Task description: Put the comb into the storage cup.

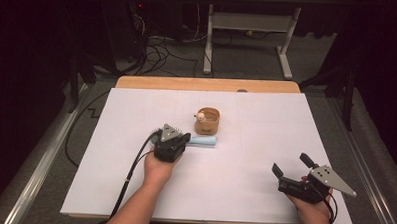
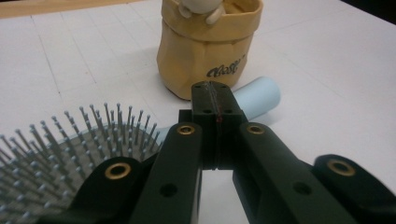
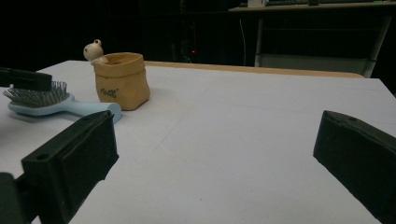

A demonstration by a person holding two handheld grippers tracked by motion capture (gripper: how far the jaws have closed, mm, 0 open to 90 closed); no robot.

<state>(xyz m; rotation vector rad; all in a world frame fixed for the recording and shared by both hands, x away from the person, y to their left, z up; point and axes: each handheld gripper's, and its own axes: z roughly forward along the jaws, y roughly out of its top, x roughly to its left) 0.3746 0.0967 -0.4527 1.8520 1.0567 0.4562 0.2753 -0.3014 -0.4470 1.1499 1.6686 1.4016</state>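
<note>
A light-blue hairbrush (image 1: 204, 140) lies on the white table sheet (image 1: 266, 124), its handle end pointing at a tan pot (image 1: 208, 123). A small cream figure (image 1: 200, 115) leans on the pot's rim. My left gripper (image 1: 185, 138) hovers over the brush's neck with its jaws pressed together and nothing between them. In the left gripper view the shut tips (image 2: 213, 93) sit above the handle (image 2: 259, 95), bristles (image 2: 70, 154) at lower left, the pot (image 2: 210, 51) just beyond. My right gripper (image 1: 290, 164) rests open near the front right, its jaws (image 3: 215, 154) wide apart and empty.
From the right gripper view, the brush (image 3: 56, 105), the pot (image 3: 122, 81) and the left gripper (image 3: 25, 79) are at far left. The table's wooden back edge (image 1: 207, 84) lies beyond the sheet. Cables (image 1: 158, 50) and desk legs (image 1: 286, 55) stand on the floor behind.
</note>
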